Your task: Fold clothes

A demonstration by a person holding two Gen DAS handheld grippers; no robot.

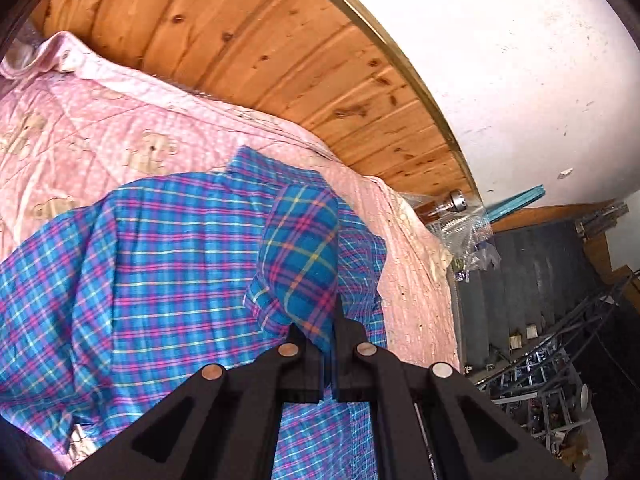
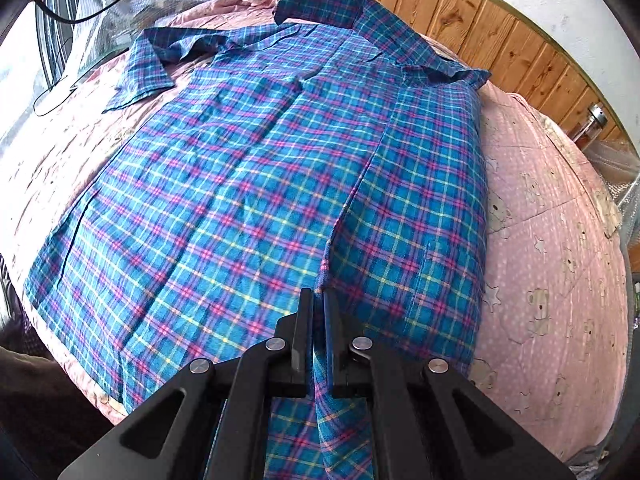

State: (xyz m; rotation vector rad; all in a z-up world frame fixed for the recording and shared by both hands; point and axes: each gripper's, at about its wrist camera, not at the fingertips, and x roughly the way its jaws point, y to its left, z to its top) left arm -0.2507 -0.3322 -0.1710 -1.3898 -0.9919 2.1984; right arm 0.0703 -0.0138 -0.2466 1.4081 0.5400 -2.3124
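- Pink quilted bedding [image 2: 560, 240] printed with small bears covers the bed, with wood panelling [image 1: 240, 40] and a white wall behind it.
- On the quilt lies the blue plaid shirt [image 2: 248, 184], spread mostly flat with its collar at the far end by the panelling; 1 short sleeve [image 2: 140, 80] lies out flat on the far side.
- Right claw [image 2: 319, 300] is pinched nearly closed on the shirt's near hem, where a lengthwise edge or crease of the fabric meets it.
- Left claw [image 1: 320, 320] is clamped on a bunched piece of plaid at the collar end, lifted clear of the quilt; which part of the shirt it is I cannot tell.
- Judged step: the first lengthwise fold, with 1 side strip gripped at both ends.
- Next move calls for both claws to travel together across the shirt, keeping the strip taut and level so the fold line runs straight.
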